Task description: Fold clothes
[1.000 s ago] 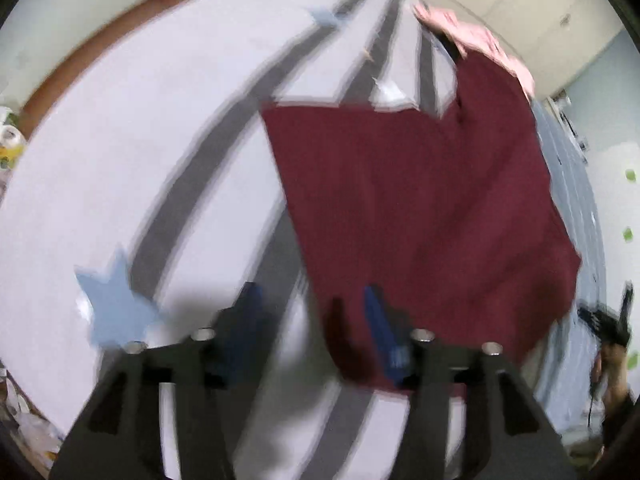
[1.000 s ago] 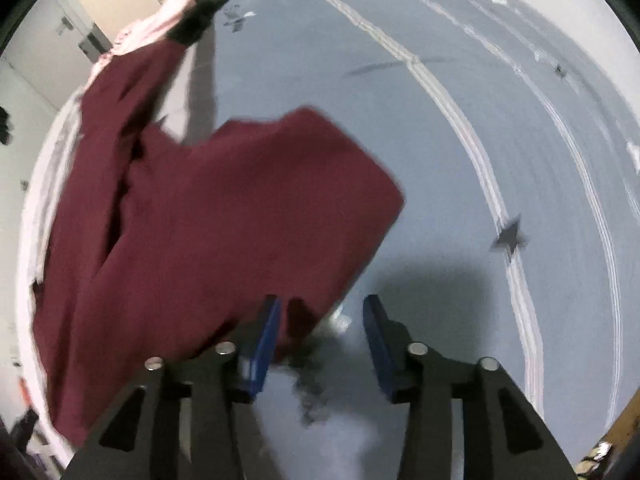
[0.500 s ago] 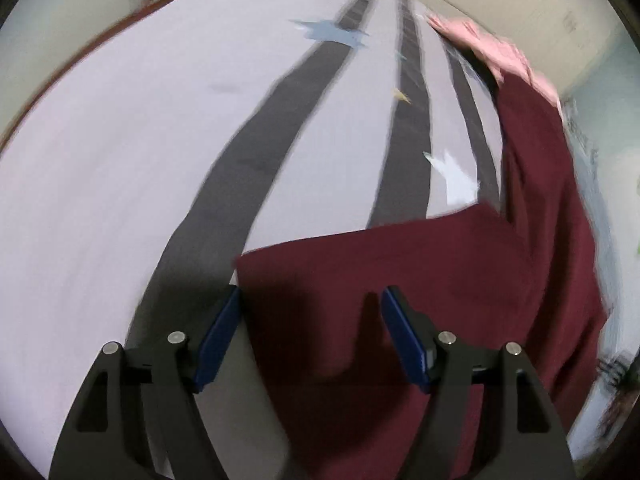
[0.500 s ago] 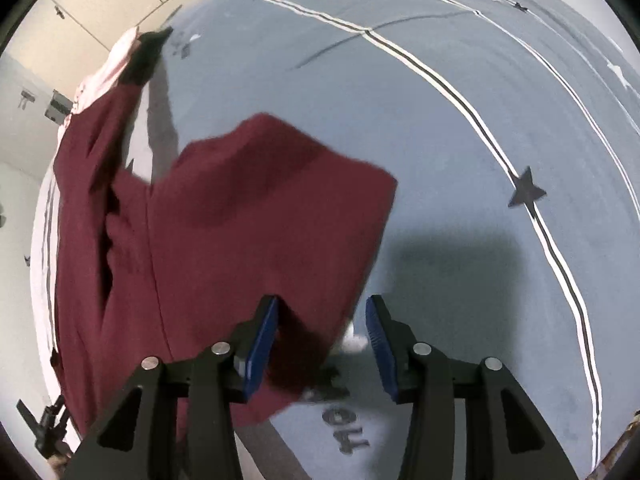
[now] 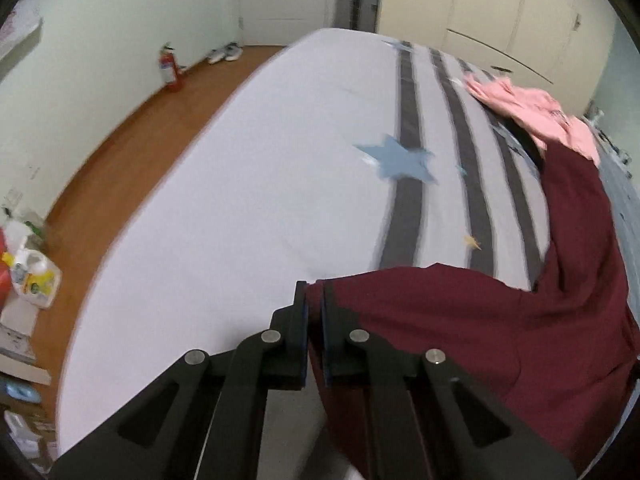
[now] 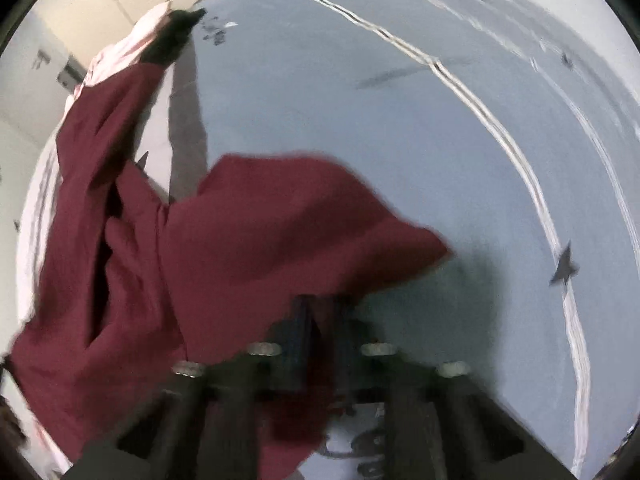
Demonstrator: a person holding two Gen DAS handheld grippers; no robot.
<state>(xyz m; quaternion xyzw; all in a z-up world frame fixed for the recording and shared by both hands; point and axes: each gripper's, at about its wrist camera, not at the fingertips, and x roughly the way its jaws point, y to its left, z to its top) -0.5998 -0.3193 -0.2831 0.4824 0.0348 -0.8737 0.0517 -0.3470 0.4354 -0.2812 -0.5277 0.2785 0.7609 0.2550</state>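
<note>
A maroon long-sleeved garment [image 5: 500, 332] lies across the bed. In the left wrist view its near left corner is pinched between the fingers of my left gripper [image 5: 314, 292], which is shut on the cloth. From that corner the fabric runs right and back, a sleeve reaching toward a pink garment [image 5: 532, 108]. The right wrist view shows the maroon garment [image 6: 224, 248] bunched and lifted off the blue-grey cover. My right gripper [image 6: 320, 308] is shut on its lower edge, with cloth hanging between and below the fingers.
The bed cover is white with grey stripes [image 5: 408, 216] and a blue star [image 5: 400, 160] on the left side, blue-grey with pale lines [image 6: 520, 168] on the right. Wooden floor [image 5: 120, 160] with a fire extinguisher [image 5: 170, 68], shoes and clutter lies left of the bed. Wardrobes [image 5: 500, 12] stand behind.
Both grippers were open over the maroon garment's edge and have closed on it. The left one swept across the bed to the corner; the cloth now rises bunched at the right gripper.
</note>
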